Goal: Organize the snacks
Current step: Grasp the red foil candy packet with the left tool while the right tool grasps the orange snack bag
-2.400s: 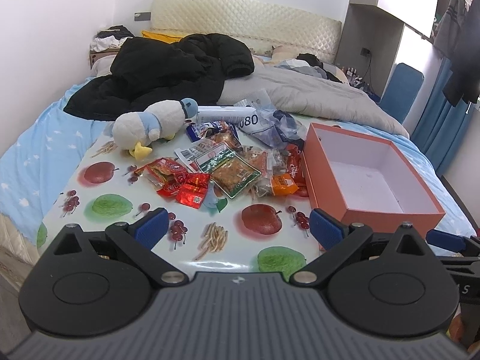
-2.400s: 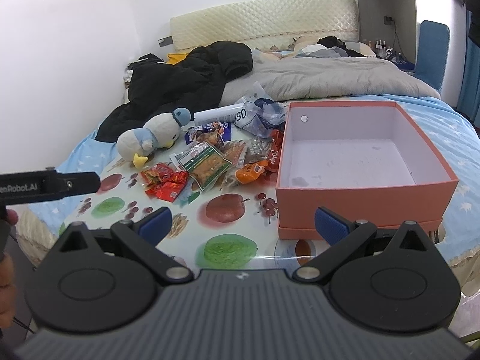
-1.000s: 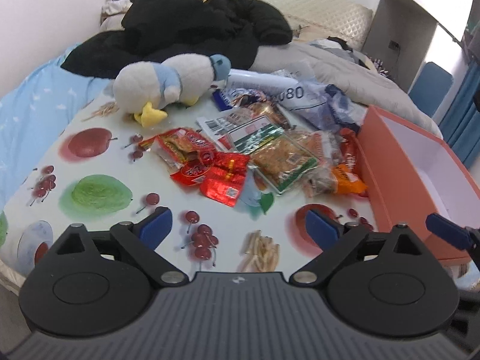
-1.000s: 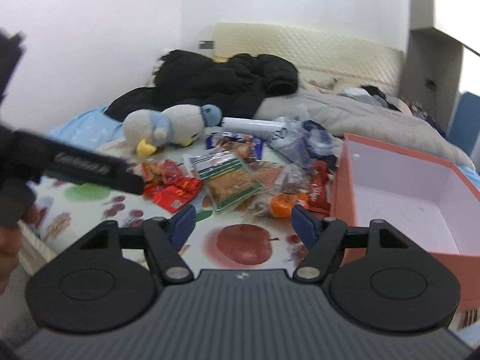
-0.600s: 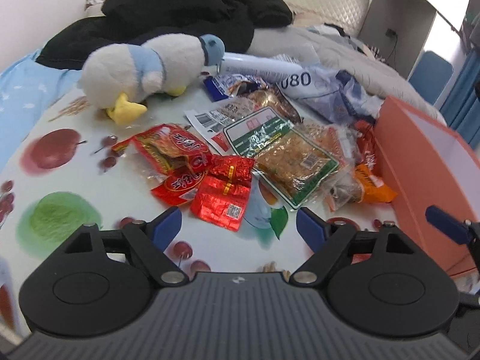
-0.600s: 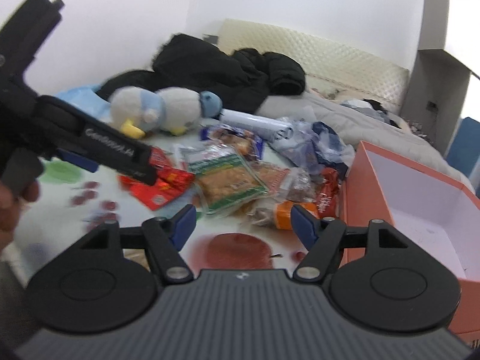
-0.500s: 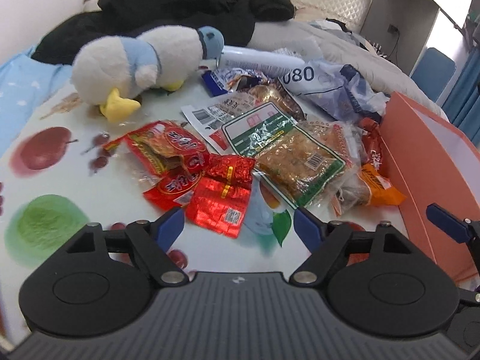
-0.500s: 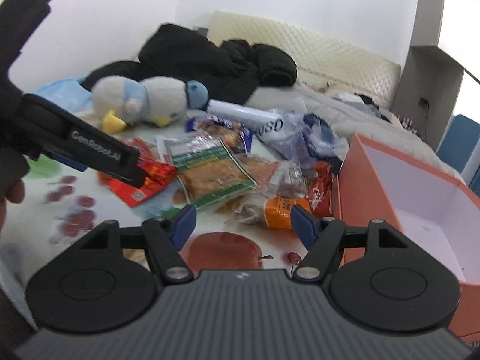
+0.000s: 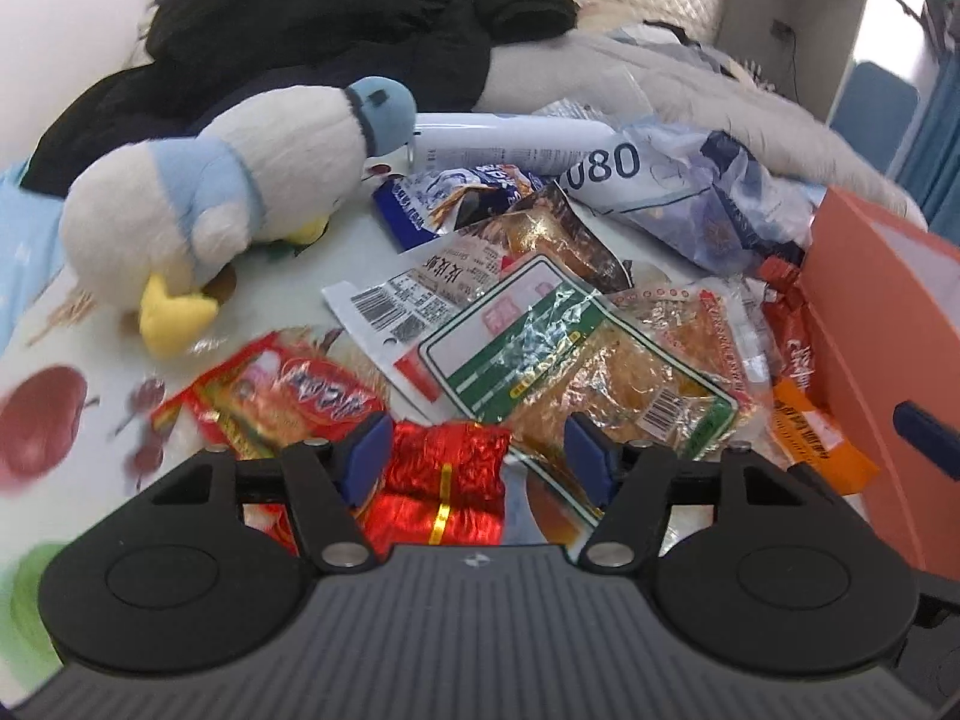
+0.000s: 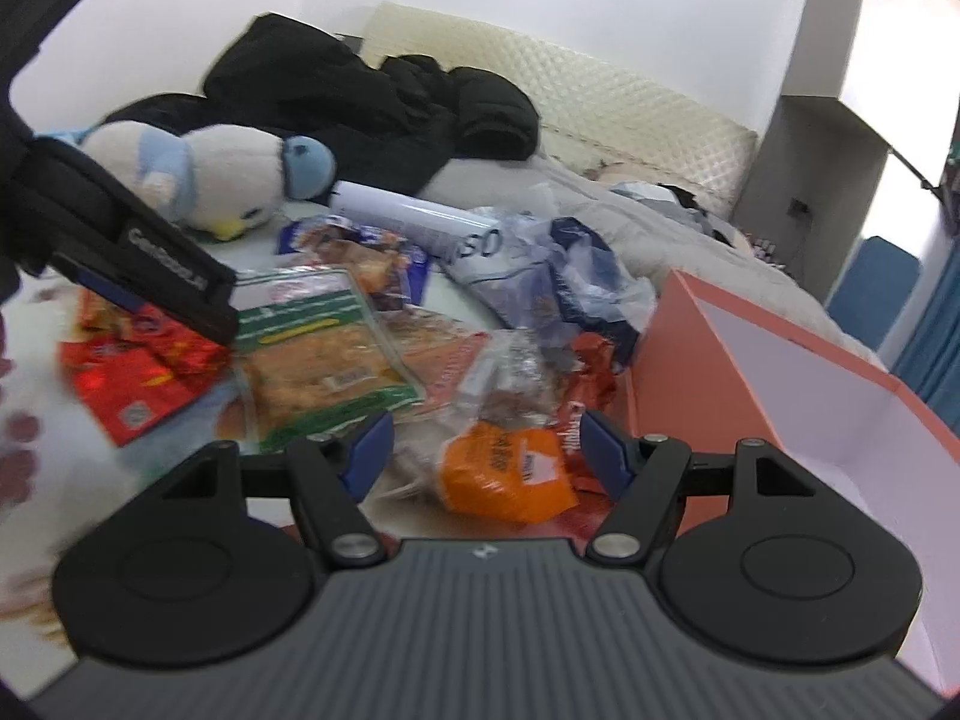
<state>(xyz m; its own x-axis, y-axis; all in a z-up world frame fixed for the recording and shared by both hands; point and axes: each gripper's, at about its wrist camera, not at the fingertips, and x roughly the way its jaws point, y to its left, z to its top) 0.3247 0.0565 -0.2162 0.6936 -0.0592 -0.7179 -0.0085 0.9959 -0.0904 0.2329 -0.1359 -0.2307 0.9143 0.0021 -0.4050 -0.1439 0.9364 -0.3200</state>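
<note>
Left gripper (image 9: 474, 456) narrowed but unclenched astride red foil packet (image 9: 441, 489); right gripper (image 10: 485, 449) parted, ungripping, over orange packet (image 10: 504, 471) beside orange box (image 10: 750, 372). Risked pinching 2 overlapped wrappers, dragging neighbours from slippery pile.

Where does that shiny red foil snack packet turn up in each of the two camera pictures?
Left wrist view: the red foil packet lies at bottom centre, between the tips of the left tongs.
Right wrist view: the packet lies at far left, just below the other tongs' black body.
Shared landmark: the plush duck behind the snack pile.
</note>
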